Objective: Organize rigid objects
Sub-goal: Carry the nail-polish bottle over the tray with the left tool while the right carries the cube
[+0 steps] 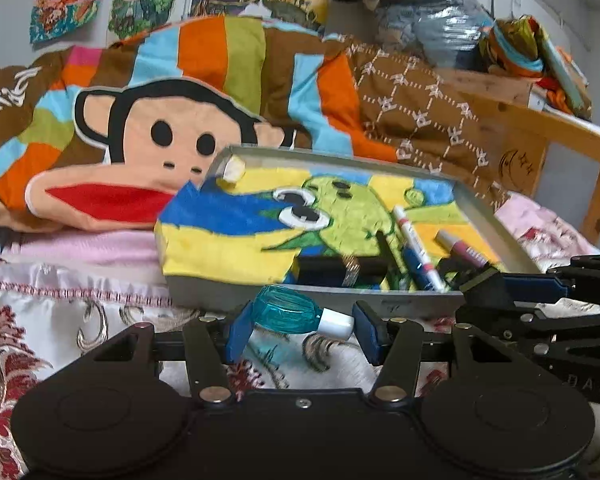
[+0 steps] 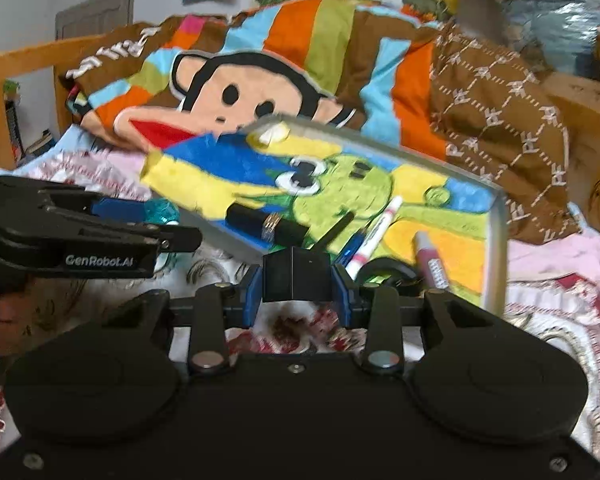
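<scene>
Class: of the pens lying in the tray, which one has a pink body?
The short pink marker nearest the tray's right wall; the long pen beside it is white and blue.

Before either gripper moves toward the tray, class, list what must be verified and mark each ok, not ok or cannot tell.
1. Left gripper around teal bottle: ok; firm grip: cannot tell.
2. Right gripper shut on black block: ok.
3. Tray has free space: ok.
4. Tray level: not ok, it tilts on the bedding.
5. White marker and pink marker inside the tray: ok.
</scene>
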Demonstrator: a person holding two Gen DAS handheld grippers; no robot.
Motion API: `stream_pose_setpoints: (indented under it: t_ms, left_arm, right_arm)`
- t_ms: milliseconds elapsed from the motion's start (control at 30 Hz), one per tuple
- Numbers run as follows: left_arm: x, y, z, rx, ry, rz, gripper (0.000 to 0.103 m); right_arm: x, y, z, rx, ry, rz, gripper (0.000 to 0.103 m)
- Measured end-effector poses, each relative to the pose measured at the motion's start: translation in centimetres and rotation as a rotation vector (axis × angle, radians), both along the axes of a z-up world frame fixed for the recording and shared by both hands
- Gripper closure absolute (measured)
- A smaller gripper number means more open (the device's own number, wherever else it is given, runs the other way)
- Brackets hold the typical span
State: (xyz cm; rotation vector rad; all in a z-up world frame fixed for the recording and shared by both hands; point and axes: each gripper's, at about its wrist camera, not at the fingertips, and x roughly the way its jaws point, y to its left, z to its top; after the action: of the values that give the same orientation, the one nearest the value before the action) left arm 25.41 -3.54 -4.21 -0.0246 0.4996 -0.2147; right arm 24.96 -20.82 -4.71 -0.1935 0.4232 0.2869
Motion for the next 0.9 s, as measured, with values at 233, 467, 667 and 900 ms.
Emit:
stream_pose_setpoints:
  t_ms: [233,467,667,900]
  left_arm:
    - [-0.7,-0.9,1.5,-0.03,-0.054,0.011,0.047]
    - [1.2,-2.7,3.4,-0.048,-0.114,0.025,0.047]
    - [2.9,-3.7,5.0,-0.088,-0.143,0.036,0.047]
    - [5.2,-5.2,5.0,-0.093,-0.131,0.03,0.047]
  right_arm:
    - [0.3,-1.5,1.8,0.016,-0.037,-0.062,0.075]
    - [1.1,-3.7,3.0,0.056,-0.076,-0.135,0.075]
    - [2.0,-5.6,3.5,0.078,-0.11,-0.192,0.075]
    - [3.6,-6.8,3.1,0.09,-0.111,-0.235,0.075]
